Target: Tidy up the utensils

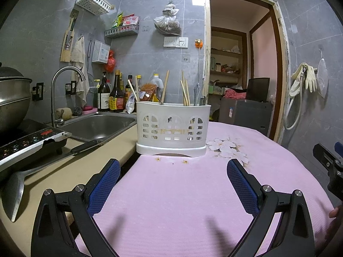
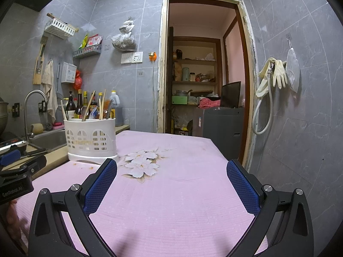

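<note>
We hold the left gripper (image 1: 173, 177) and right gripper (image 2: 171, 177) wide and empty above the pink surface (image 1: 182, 203), since the utensil caddy (image 1: 173, 128) stands at twelve o'clock, its chopsticks (image 1: 184, 90) upright.

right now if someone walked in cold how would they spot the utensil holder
Find the table under the pink flower-printed cloth beside the steel sink. At its far edge by the counter stands a white plastic caddy with arched lattice windows, holding wooden chopsticks and metal cutlery. It is the only thing standing on the cloth; the dark sauce bottles sit behind it on the counter.
</note>
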